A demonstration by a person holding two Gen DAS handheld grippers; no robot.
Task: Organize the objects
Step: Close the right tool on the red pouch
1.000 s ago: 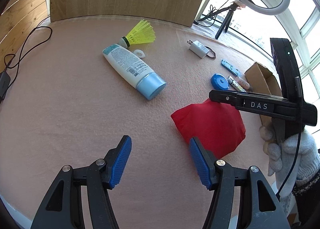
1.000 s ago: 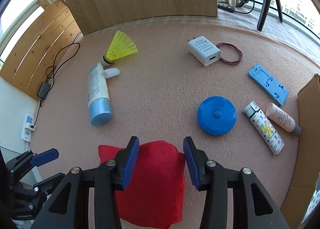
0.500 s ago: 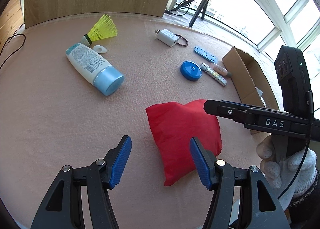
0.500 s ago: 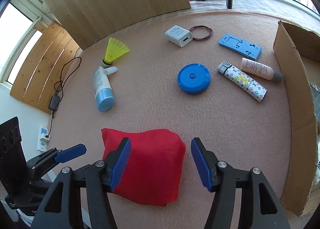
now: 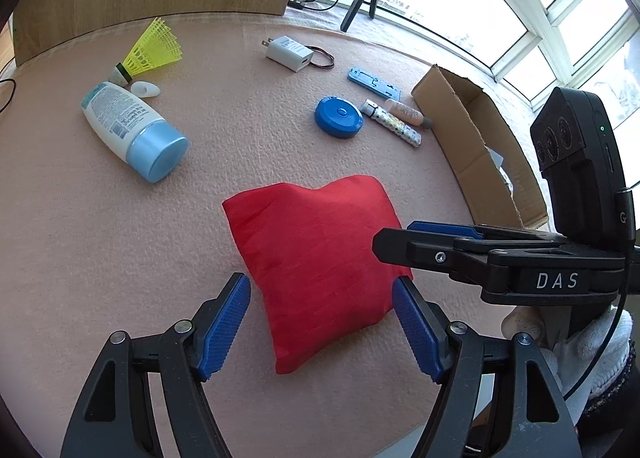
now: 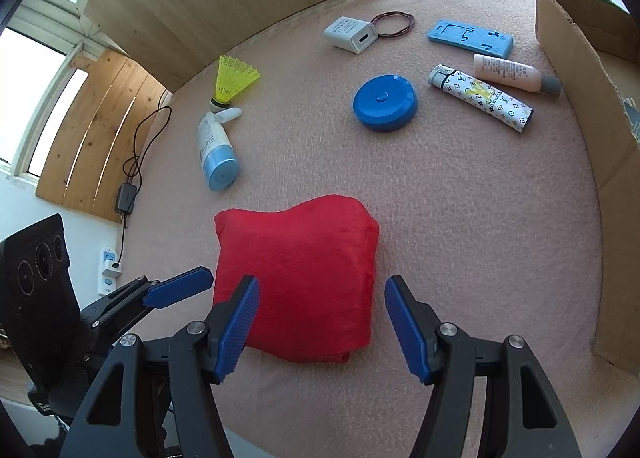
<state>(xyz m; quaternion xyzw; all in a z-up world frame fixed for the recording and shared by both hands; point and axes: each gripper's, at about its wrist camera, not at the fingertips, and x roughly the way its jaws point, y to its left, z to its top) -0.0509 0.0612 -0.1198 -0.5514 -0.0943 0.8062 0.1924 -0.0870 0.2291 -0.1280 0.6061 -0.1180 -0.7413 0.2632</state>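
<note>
While both tongs (image 5: 322,322) (image 6: 322,328) gape empty, sunlit windows (image 5: 560,18) edge the pink mat (image 6: 460,198).

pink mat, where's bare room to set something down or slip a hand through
Widest bare patch of the pink felt mat: between the red fabric pouch and the brown cardboard box. Another lies between the white lotion bottle with a blue cap and the round blue plastic case. Crowded: the far right, by the patterned lighter.

Black grippers, ribbed blue fingers (image 5: 226,326), "DAS" lettering, white knit glove (image 5: 592,350).
</note>
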